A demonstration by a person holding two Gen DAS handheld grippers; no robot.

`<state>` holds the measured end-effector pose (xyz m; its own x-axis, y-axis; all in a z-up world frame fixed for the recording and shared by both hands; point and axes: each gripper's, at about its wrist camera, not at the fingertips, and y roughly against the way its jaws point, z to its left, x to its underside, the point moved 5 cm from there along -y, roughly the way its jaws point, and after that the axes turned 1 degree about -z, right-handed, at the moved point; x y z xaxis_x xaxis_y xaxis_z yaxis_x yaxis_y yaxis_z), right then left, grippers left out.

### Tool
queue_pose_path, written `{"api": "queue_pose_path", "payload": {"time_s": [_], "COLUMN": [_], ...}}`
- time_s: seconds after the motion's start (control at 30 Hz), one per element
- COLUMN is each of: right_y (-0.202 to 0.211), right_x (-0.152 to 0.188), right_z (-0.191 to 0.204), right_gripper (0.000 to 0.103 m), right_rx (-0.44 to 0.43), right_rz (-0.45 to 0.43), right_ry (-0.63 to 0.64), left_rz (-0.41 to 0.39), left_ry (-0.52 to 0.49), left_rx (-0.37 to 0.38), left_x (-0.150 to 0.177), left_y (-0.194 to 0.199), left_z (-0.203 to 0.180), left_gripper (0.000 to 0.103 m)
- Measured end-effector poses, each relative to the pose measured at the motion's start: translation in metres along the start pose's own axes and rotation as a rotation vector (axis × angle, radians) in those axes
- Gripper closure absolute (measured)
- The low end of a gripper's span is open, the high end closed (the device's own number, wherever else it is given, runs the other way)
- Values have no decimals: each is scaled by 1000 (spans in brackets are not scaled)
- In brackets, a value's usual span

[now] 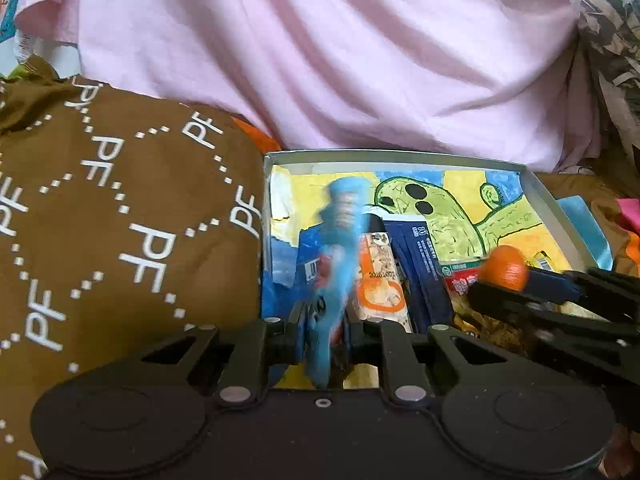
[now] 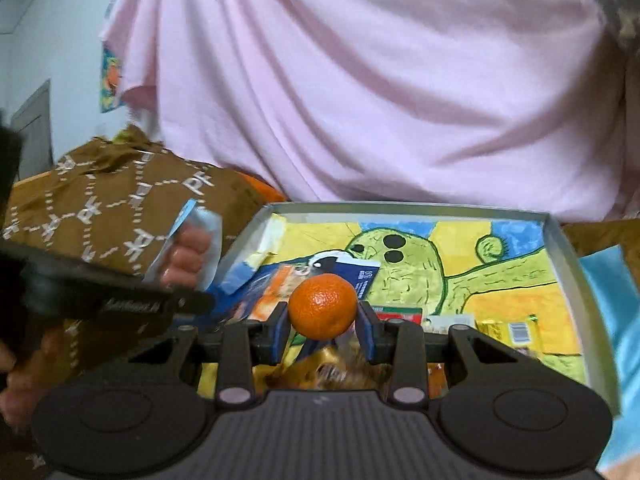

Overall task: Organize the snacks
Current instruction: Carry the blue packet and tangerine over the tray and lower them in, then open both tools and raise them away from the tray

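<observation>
A shallow box (image 1: 544,192) lined with a cactus drawing holds several snack packets (image 1: 380,280). My left gripper (image 1: 326,336) is shut on a light blue snack packet (image 1: 340,232), held upright and blurred over the box's left part. My right gripper (image 2: 323,328) is shut on a small orange mandarin (image 2: 322,306), held over the box (image 2: 568,248); it also shows at the right of the left wrist view (image 1: 505,268). In the right wrist view the left gripper (image 2: 120,304) comes in from the left with the blue packet (image 2: 188,248).
A brown cloth with white PF print (image 1: 120,220) lies left of the box. A pink draped cloth (image 1: 340,52) rises behind the box. A light blue item (image 2: 612,308) lies right of it. A golden wrapper (image 2: 336,372) lies under the right gripper.
</observation>
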<state>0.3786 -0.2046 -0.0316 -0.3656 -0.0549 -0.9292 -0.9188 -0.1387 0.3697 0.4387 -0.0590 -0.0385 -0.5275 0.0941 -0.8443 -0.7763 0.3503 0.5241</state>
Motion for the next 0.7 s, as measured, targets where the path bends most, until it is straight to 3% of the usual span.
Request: {"api": "queue_pose_path", "payload": {"time_s": [0.07, 0.1, 0.23, 0.37, 0.57, 0.7], "right_y": [-15, -19, -10, 11, 60, 95], "right_x": [0, -1, -2, -5, -11, -7], "right_z": [-4, -5, -16, -25, -32, -33], "right_gripper": [60, 49, 33, 19, 2, 0], "right_rx": [-22, -23, 6, 41, 87, 107], "right_rz": [37, 41, 5, -38, -117, -155], "right_ry": [-2, -5, -20, -38, -71, -85], "left_rz": [-2, -8, -33, -65, -130, -144], "left_ry": [7, 8, 18, 16, 3, 11], "left_rx": [9, 22, 28, 19, -40, -91], "left_x": [2, 4, 3, 1, 8, 17], "left_y": [-3, -3, 3, 14, 51, 81], "left_z": [0, -1, -3, -7, -12, -12], "left_gripper": [62, 49, 33, 24, 3, 1]}}
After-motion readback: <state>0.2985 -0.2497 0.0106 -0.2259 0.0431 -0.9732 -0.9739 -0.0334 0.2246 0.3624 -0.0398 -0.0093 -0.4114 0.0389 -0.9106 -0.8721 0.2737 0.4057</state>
